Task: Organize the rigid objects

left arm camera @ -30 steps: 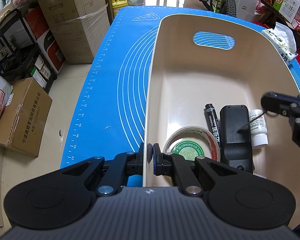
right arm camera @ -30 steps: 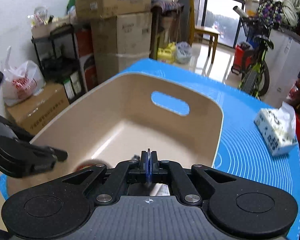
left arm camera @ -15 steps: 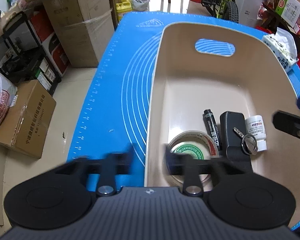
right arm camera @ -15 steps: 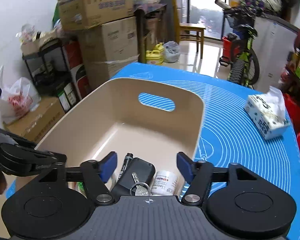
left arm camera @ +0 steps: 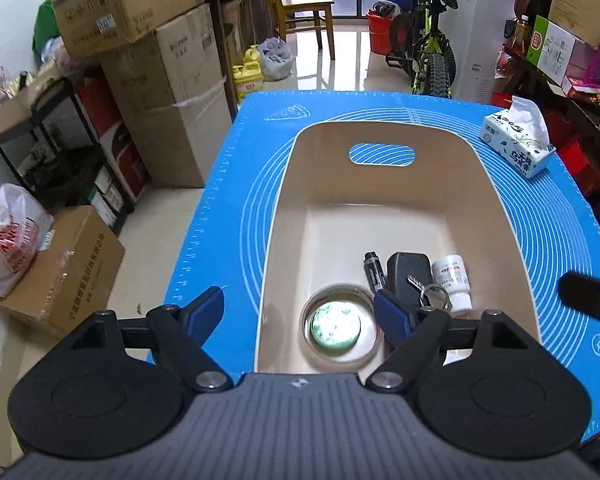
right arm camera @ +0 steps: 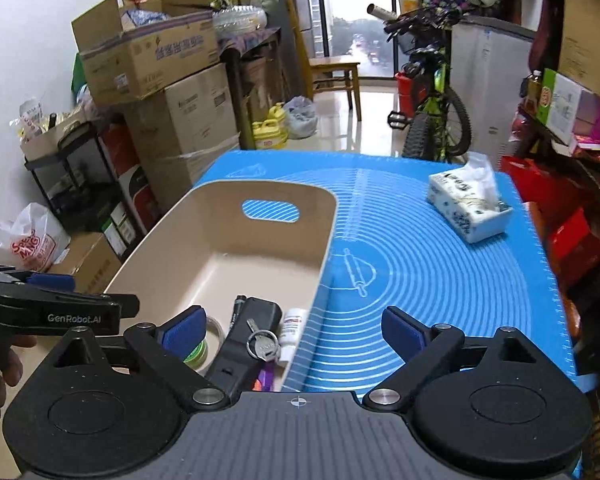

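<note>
A beige bin (left arm camera: 276,216) stands on the blue mat (left arm camera: 236,184). In it lie a tape roll (left arm camera: 340,292) around a green tin (left arm camera: 334,326), a black marker (left arm camera: 374,274), a black device (left arm camera: 408,270) with a key (left arm camera: 430,294) on top, and a white bottle (left arm camera: 452,276). My left gripper (left arm camera: 298,308) is opening, its jaws astride the bin's left wall without touching it. My right gripper (right arm camera: 294,326) is also opening, astride the bin's (right arm camera: 328,240) right wall above the key (right arm camera: 264,346) and bottle (right arm camera: 294,324), holding nothing.
A tissue pack (left arm camera: 514,146) lies at the mat's far right corner. Stacked cardboard boxes (left arm camera: 164,92) and a black shelf (left arm camera: 52,152) stand on the floor to the left, and a bicycle (left arm camera: 432,48) stands beyond the table. A hand (right arm camera: 4,364) holds the left gripper.
The left jaws let go of the bin's left wall and spread. The right jaws opened and the key now lies on the black device. Both grippers drew back and rose.
</note>
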The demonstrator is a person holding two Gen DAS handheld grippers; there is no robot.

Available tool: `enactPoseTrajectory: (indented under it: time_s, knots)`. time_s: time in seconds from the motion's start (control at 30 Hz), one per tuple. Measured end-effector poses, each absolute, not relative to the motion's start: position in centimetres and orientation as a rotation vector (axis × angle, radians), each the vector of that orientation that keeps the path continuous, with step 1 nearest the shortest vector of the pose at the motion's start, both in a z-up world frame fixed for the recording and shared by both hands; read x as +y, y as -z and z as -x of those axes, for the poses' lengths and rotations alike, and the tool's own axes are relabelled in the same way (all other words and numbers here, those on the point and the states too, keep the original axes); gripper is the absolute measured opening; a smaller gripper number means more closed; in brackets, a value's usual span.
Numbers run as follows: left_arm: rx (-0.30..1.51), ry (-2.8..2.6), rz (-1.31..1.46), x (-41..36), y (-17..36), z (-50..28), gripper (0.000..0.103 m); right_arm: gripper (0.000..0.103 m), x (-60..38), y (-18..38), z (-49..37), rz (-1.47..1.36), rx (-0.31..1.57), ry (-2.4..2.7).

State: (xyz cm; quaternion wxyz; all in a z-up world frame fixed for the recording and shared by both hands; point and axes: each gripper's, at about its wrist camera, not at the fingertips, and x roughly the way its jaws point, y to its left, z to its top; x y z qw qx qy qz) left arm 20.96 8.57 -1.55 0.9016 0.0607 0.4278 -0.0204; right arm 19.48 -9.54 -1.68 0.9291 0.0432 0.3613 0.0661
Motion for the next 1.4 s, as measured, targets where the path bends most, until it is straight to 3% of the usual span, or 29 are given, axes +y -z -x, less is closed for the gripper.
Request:
enactPoseTrajectory:
  time_s: [0.77,1.4]
  knots:
    - [0.786,0.028,-0.135,6.0,-5.7,-7.4,0.084,0.096,-13.0,-5.1,-4.8,-0.099,0.679,-0.103]
    - [0.784,0.076,-0.154,2.4,-5.4,0.1,0.084,0.097,-15.8,-6.4,3.3,-0.062,0.647,-0.038]
